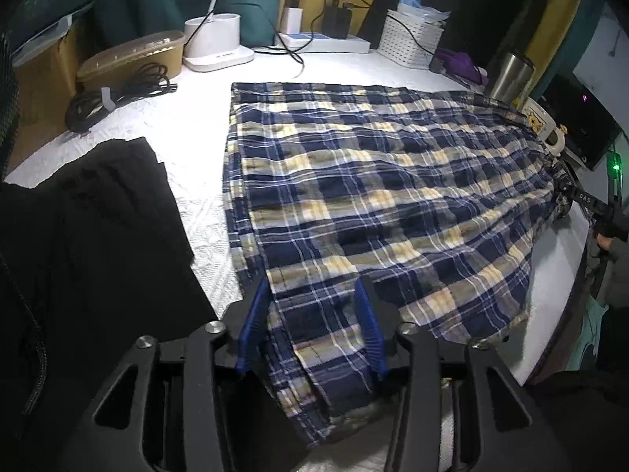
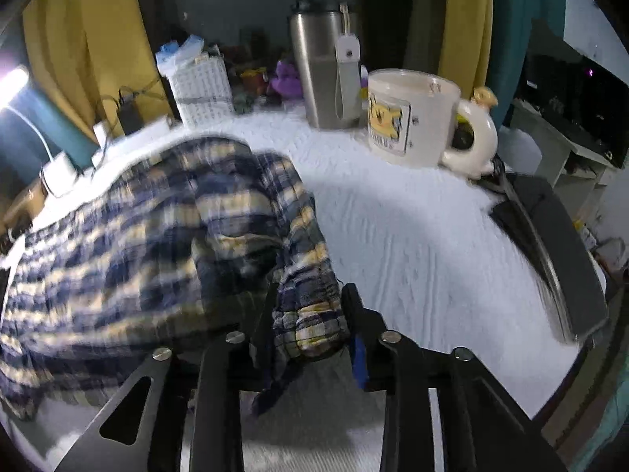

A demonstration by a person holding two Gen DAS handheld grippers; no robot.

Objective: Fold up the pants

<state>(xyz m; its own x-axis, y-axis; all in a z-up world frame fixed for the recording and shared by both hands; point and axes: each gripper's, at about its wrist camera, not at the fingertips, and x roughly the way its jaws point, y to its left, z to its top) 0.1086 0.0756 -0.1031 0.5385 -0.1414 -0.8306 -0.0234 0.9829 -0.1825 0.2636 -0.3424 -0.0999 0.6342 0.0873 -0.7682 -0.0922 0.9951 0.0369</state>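
Left tongs (image 1: pixel 310 299) sit spread over the near edge of the plaid pants (image 1: pixel 373 181), fabric running between the blue pads (image 1: pixel 251 326) but not squeezed. Right tongs (image 2: pixel 308 314) pinch a bunched wad of the pants, lifted and blurry. Pants lie spread across the white tabletop (image 1: pixel 196 126). Black garment (image 1: pixel 98 216) at 9 o'clock; mug (image 2: pixel 416 118), steel tumbler (image 2: pixel 322 67) and white basket (image 2: pixel 200 86), stuffed with packets, around 12.
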